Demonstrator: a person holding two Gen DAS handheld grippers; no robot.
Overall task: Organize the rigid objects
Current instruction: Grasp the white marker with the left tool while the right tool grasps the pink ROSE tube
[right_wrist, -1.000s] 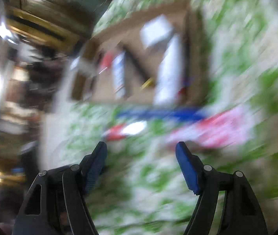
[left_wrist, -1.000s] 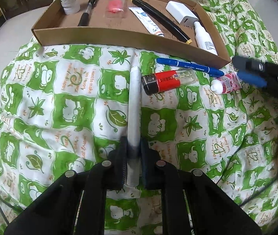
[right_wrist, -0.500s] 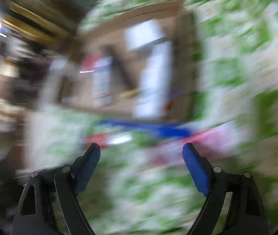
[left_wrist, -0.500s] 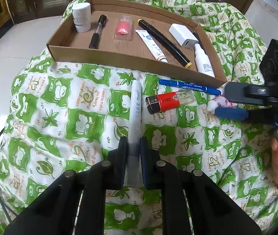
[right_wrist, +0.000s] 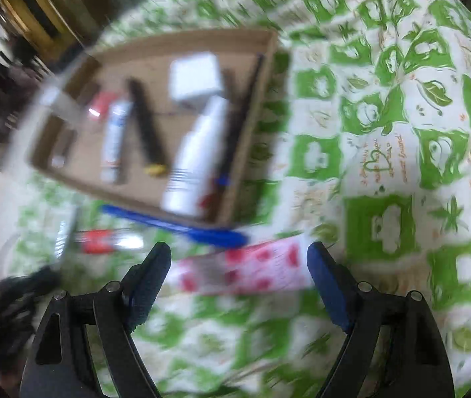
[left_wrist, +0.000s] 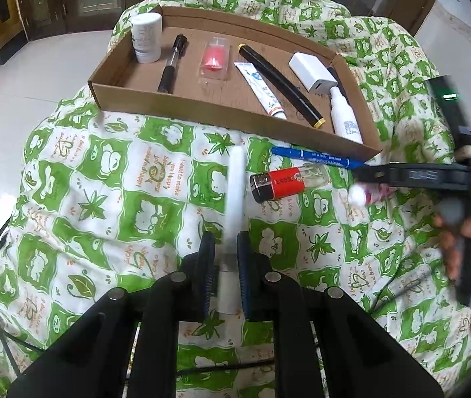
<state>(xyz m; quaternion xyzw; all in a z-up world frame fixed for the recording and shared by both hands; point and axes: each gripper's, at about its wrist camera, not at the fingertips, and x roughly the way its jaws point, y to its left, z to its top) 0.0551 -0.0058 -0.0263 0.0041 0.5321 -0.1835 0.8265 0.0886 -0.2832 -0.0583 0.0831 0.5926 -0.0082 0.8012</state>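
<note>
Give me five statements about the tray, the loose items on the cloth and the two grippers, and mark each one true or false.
1. The left gripper is shut on a white stick. True.
2. The right gripper is clamped on the blue pen. False: its jaws stand open over the pink patterned tube.
3. The red lighter lies inside the cardboard tray. False: it lies on the cloth in front of the tray.
4. A white charger block lies in the tray. True.
5. The blue pen lies outside the tray, along its front wall. True.

Matt brown cardboard tray [left_wrist: 182, 107] sitting on soft printed cloth [left_wrist: 79, 179]; glossy plastic lighter [left_wrist: 285, 182] shining; floor [left_wrist: 19, 73] looking smooth, glossy.
</note>
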